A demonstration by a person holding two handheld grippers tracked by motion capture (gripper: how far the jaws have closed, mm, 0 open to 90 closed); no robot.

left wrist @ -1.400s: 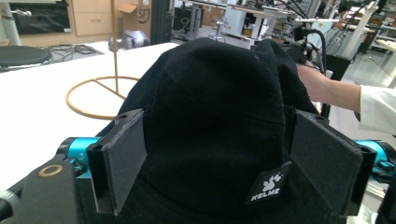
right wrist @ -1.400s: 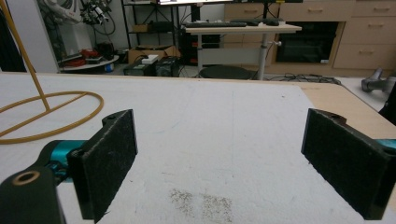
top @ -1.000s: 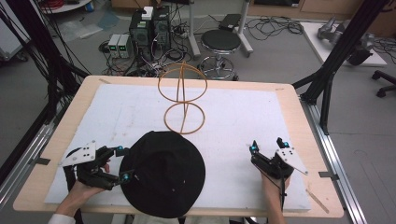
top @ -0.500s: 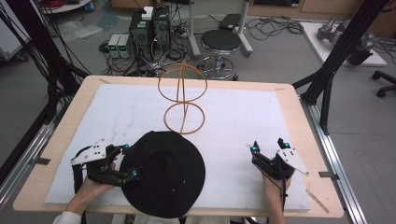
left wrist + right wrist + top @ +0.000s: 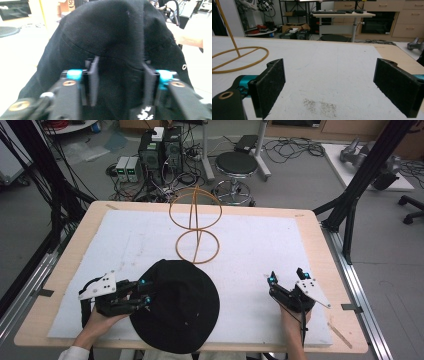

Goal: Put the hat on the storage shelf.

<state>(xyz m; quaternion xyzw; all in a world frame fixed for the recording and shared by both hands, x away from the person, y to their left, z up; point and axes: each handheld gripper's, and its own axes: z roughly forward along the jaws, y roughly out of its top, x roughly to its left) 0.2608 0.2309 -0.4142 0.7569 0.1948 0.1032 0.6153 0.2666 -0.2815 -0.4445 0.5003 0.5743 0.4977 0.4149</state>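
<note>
On the white-padded table [image 5: 260, 250], a black hat [image 5: 177, 305] lies at the near edge, before a yellow wire stand [image 5: 196, 227]. The left gripper [image 5: 144, 292] has just closed on the hat's brim; the right gripper [image 5: 286, 279] rests wide open, well apart.

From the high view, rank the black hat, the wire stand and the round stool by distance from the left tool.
1. Black hat: between the left tool's jaws, near edge.
2. Wire stand: mid-table, beyond the hat.
3. Round stool: on the floor past the far edge.
</note>
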